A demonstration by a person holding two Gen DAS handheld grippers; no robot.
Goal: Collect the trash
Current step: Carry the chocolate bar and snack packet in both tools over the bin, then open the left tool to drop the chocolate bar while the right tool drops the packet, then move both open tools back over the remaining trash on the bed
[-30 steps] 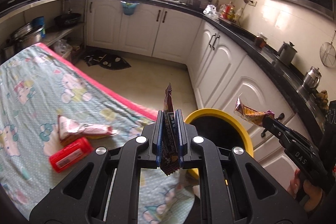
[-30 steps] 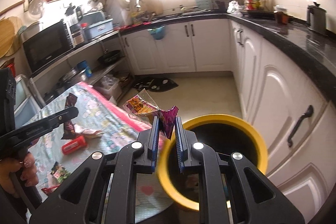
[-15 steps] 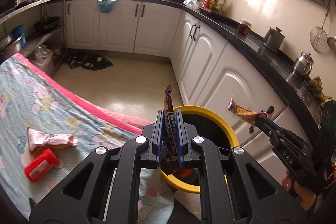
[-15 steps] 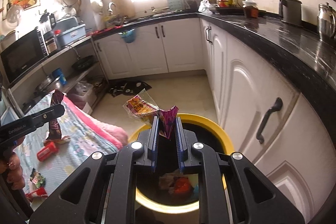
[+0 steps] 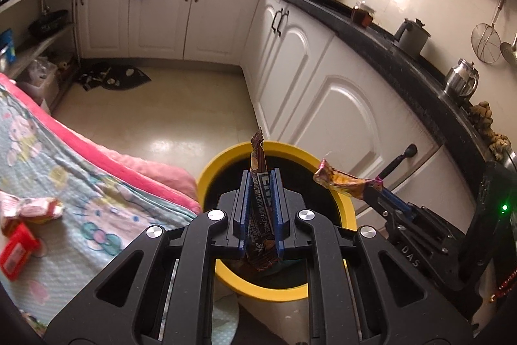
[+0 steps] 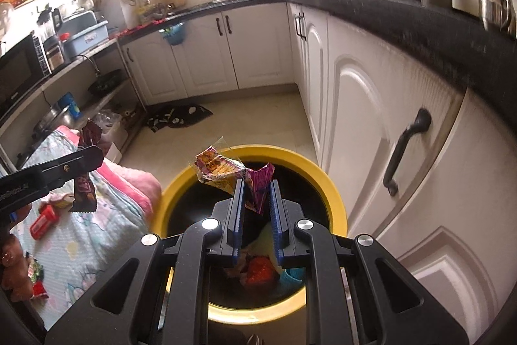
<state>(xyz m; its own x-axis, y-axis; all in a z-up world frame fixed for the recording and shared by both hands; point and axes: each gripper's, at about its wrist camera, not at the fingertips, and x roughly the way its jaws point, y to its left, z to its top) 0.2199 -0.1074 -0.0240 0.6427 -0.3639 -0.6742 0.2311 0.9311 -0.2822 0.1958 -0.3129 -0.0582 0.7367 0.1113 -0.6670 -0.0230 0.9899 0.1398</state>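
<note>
My left gripper (image 5: 261, 180) is shut on a brown snack wrapper (image 5: 258, 156) that stands upright between its blue pads, above the near left part of the yellow bin (image 5: 206, 180). My right gripper (image 6: 256, 183) is shut on a crumpled orange and purple wrapper (image 6: 219, 167) over the bin's (image 6: 336, 202) open mouth. Trash (image 6: 258, 269) lies at the bottom of the bin. Each view shows the other gripper: the right one (image 5: 371, 188) with its wrapper (image 5: 339, 181), the left one (image 6: 93, 156) with the brown wrapper (image 6: 83, 189).
A table under a patterned cloth (image 5: 97, 206) borders the bin on the left, with a red pack (image 5: 16, 251) and a pink and white wrapper (image 5: 32, 207) on it. White cabinets (image 6: 371, 125) under a black counter (image 5: 404, 63) run along the right. A dark mat (image 5: 113, 80) lies on the floor.
Both grippers have moved away from the table to above the bin and dropped lower, each still holding its wrapper. The bin's inside now shows below the right gripper.
</note>
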